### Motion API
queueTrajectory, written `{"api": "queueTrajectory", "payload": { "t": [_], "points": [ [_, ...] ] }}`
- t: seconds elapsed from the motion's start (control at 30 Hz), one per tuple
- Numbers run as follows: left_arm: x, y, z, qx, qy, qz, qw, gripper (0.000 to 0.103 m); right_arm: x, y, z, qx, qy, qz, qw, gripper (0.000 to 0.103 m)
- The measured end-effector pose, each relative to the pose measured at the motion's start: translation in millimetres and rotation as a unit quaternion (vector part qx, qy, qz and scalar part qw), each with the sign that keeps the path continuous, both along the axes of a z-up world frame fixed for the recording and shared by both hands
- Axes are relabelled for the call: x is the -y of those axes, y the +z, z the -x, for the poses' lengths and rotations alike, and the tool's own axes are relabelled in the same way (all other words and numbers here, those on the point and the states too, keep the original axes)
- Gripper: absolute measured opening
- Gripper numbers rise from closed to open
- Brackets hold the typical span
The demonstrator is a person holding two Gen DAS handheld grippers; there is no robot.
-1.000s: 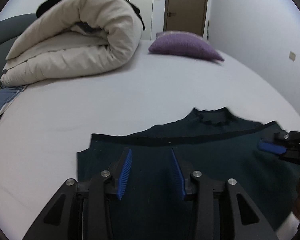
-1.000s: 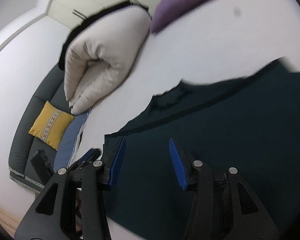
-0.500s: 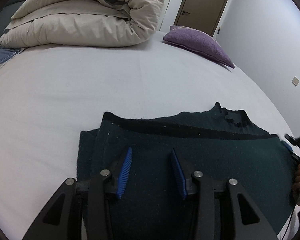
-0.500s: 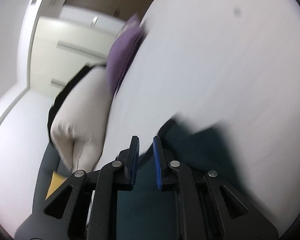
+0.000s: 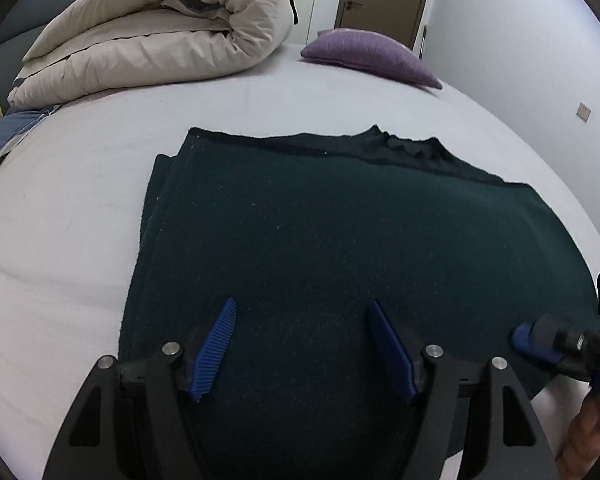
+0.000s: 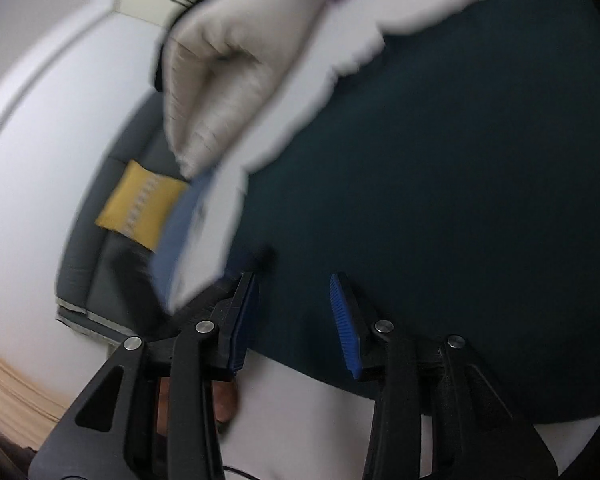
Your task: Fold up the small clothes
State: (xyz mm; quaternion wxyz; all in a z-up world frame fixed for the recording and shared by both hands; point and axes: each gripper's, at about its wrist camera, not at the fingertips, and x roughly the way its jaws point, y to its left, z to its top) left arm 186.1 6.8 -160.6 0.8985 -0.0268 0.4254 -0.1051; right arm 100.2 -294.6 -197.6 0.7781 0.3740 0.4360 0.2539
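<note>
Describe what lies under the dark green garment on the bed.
The dark green garment lies flat on the white bed sheet. At its left edge a folded lower layer peeks out; anything else beneath is covered.

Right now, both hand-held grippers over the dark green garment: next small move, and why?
Probably lower the left hand-held gripper onto the near hem of the dark green garment and close. Its jaws have just been opening, nothing is pinched yet, and the cloth lies flat.

Wide bare sheet on the bed (image 5: 100, 208) lies left of and beyond the dark green garment (image 5: 340, 232), free to cross. Far back, the rolled duvet (image 5: 160, 36) and purple pillow (image 5: 372, 56) block the way. The right gripper (image 5: 540, 340) crowds the garment's near right corner.
</note>
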Motion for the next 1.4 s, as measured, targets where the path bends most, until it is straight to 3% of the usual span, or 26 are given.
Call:
{"api": "queueTrajectory", "payload": {
  "t": [0.1,0.33,0.53,0.63,0.77,0.97,1.2,1.4],
  "points": [
    [0,-4,-1,0.000,-0.003,-0.001,1.0000,0.074,32,-11,4,-0.001,-0.057,-0.047,0.997,0.027],
    [0,-6,2,0.007,-0.004,-0.004,1.0000,0.074,155,-4,57,0.018,-0.220,-0.034,0.975,0.026],
    [2,-6,2,0.008,-0.005,-0.007,0.9999,0.075,242,18,108,0.010,-0.326,0.001,0.945,0.032],
    [3,-6,2,0.010,-0.006,-0.012,0.9999,0.075,254,26,130,0.010,-0.345,0.016,0.939,0.046],
    [4,-6,2,0.011,-0.006,-0.015,0.9998,0.076,240,36,140,0.015,-0.338,0.026,0.940,0.055],
    [4,-6,2,0.012,-0.006,-0.017,0.9998,0.076,224,51,161,0.013,-0.304,0.043,0.952,0.055],
    [3,-6,2,0.011,-0.008,-0.012,0.9998,0.076,196,66,156,0.019,-0.257,0.032,0.966,0.055],
    [-15,2,3,0.002,-0.021,0.048,0.9986,0.074,151,69,142,0.020,-0.186,0.019,0.982,0.055]
  ]
}}
